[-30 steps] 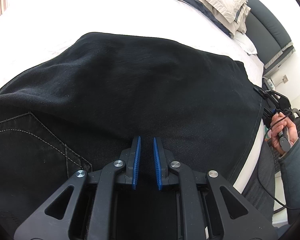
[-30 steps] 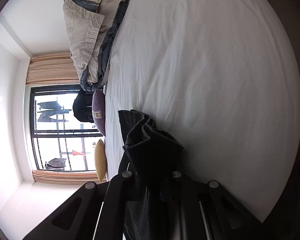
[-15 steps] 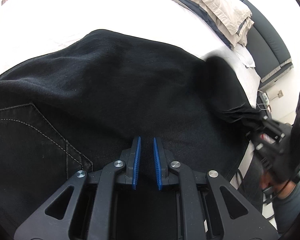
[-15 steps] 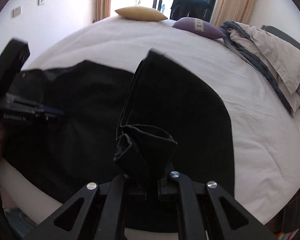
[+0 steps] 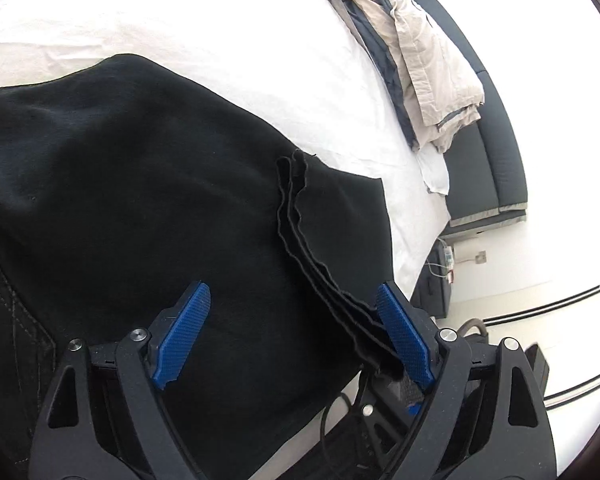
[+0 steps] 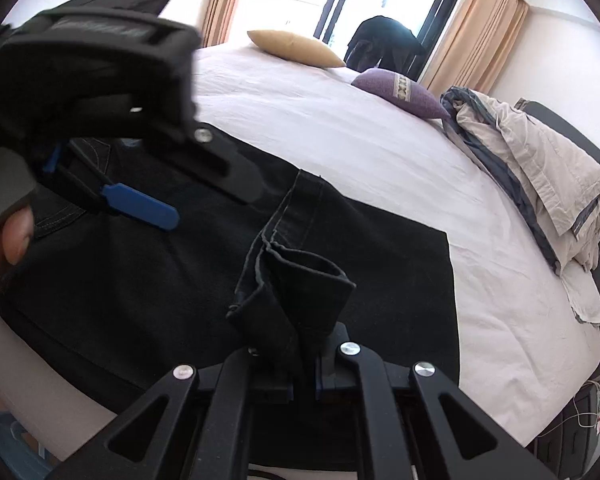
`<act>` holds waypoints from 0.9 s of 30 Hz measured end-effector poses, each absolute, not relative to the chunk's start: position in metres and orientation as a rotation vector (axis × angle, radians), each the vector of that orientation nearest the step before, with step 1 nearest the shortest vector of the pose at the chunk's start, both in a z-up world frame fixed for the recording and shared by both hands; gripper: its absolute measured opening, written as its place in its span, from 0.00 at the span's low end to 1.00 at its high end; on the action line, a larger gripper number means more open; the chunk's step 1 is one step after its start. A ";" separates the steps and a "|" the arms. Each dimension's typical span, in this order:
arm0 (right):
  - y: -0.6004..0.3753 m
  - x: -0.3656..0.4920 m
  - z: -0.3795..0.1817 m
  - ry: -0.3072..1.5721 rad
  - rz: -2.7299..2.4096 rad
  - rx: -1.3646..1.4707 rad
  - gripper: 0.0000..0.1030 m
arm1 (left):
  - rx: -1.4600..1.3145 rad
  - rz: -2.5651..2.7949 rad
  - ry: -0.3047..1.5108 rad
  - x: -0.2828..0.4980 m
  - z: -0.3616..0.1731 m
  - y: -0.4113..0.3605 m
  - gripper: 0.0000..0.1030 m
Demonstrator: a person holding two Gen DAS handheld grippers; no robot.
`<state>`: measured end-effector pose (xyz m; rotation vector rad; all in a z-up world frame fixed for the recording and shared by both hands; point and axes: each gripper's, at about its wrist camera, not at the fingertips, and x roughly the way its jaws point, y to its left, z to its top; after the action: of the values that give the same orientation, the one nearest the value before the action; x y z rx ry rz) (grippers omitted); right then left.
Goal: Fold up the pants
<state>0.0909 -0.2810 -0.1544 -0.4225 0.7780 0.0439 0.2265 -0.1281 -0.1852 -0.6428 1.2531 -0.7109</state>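
Black pants (image 5: pixel 132 184) lie flat on the white bed (image 5: pixel 204 28). Their leg ends are folded back over the upper part, and the stacked hems (image 5: pixel 296 216) run toward my left gripper's right finger. My left gripper (image 5: pixel 296 332) is open, with its blue pads (image 5: pixel 184 336) spread just above the fabric. My right gripper (image 6: pixel 304 380) is shut on the bunched hems (image 6: pixel 296 284) of the pants (image 6: pixel 140 272). It holds them just above the folded layer. In the right wrist view the left gripper (image 6: pixel 100 92) shows close by at upper left.
A beige and grey duvet (image 5: pixel 420 52) is heaped by the dark headboard (image 5: pixel 484 152). A purple pillow (image 6: pixel 400 92) and a yellow pillow (image 6: pixel 296 48) lie at the bed's far side, near the window. A bedside cabinet (image 5: pixel 436 280) with cables stands beside the bed.
My left gripper has opened from nearly shut. My right gripper has carried the pant hems over the upper part of the pants, close to the left gripper.
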 end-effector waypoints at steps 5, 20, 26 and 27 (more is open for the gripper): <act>-0.258 0.084 -0.148 0.748 0.064 -0.494 0.08 | -0.698 -0.738 1.286 0.237 -0.186 -0.136 0.83; -0.186 0.074 -0.146 0.705 0.227 -0.601 0.08 | -0.545 -0.689 1.259 0.242 -0.177 -0.082 0.07; -0.157 0.066 -0.159 0.719 0.303 -0.651 0.08 | -0.496 -0.607 1.265 0.238 -0.185 -0.042 0.07; -0.154 0.065 -0.161 0.724 0.311 -0.654 0.08 | -0.489 -0.597 1.263 0.237 -0.186 -0.040 0.07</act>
<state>0.0648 -0.1536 -0.1613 -0.6541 0.7239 0.3114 0.2375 -0.0400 -0.1863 -0.4887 1.2635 -0.5972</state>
